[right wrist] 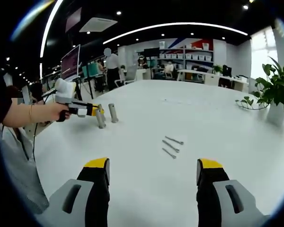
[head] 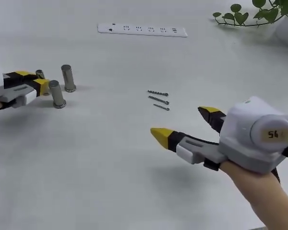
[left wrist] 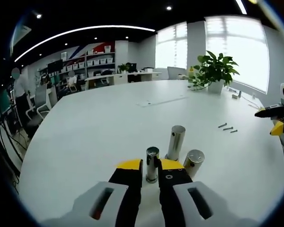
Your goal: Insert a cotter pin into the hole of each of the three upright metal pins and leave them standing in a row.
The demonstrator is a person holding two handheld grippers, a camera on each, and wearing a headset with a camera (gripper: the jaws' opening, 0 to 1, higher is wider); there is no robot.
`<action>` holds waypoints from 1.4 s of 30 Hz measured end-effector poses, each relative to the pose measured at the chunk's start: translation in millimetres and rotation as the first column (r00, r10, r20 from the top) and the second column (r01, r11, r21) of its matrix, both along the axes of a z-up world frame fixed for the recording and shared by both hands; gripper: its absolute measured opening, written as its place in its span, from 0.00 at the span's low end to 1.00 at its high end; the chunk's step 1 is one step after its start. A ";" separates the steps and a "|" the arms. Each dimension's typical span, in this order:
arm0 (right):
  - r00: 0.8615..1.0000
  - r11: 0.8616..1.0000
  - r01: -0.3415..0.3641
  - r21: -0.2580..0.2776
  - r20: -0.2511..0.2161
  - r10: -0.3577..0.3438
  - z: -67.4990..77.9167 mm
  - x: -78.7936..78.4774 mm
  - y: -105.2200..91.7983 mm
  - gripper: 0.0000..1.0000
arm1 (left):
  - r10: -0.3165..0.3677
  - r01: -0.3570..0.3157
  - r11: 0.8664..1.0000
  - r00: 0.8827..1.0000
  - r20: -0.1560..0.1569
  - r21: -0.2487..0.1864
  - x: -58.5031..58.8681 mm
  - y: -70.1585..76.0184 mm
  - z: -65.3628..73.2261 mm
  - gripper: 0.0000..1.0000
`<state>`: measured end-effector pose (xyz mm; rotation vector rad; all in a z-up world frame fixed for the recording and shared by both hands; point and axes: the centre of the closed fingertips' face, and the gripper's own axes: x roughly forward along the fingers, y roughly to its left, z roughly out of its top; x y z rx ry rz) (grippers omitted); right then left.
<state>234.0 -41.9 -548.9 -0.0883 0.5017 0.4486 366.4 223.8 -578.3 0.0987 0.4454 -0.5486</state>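
One metal pin (head: 40, 74) is mostly tucked behind the left gripper (head: 41, 80) in the head view, and that gripper's body runs off the left edge. Cotter pins (head: 158, 99) are too tiny for detail.

White table (head: 110, 158) with a plain, rounded top. Three metal pins (head: 68, 78) stand upright in a close cluster at the left. Three cotter pins (head: 158, 99) lie side by side near the middle, roughly parallel, well apart from the cluster. A power strip (head: 142, 30) lies flat at the far side, and a potted plant (head: 252, 13) sits at the far right.
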 end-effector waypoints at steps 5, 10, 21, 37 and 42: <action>1.000 1.000 -0.010 -0.004 -0.009 0.010 -2.1 -2.3 2.6 0.72 | -0.002 0.002 1.000 1.000 -0.006 -0.005 0.0 0.1 -0.3 0.06; 1.000 1.000 -0.017 0.003 -0.011 0.017 -1.2 -2.3 5.4 0.71 | -0.018 0.019 1.000 1.000 -0.007 0.008 -1.1 1.0 -0.2 0.06; 1.000 1.000 -0.029 -0.001 -0.013 0.029 1.0 -1.0 8.6 0.71 | -0.042 0.042 0.998 0.999 -0.013 0.035 -8.1 6.3 0.3 0.05; 0.998 0.999 -0.052 0.008 -0.024 0.052 0.5 -8.2 14.6 0.71 | -0.081 0.083 0.995 0.996 -0.028 0.050 -48.4 9.2 7.3 0.05; 0.998 0.998 -0.057 0.014 -0.029 0.058 -0.2 -9.9 16.7 0.70 | -0.106 0.107 0.993 0.994 -0.019 0.043 -61.7 -1.0 14.2 0.05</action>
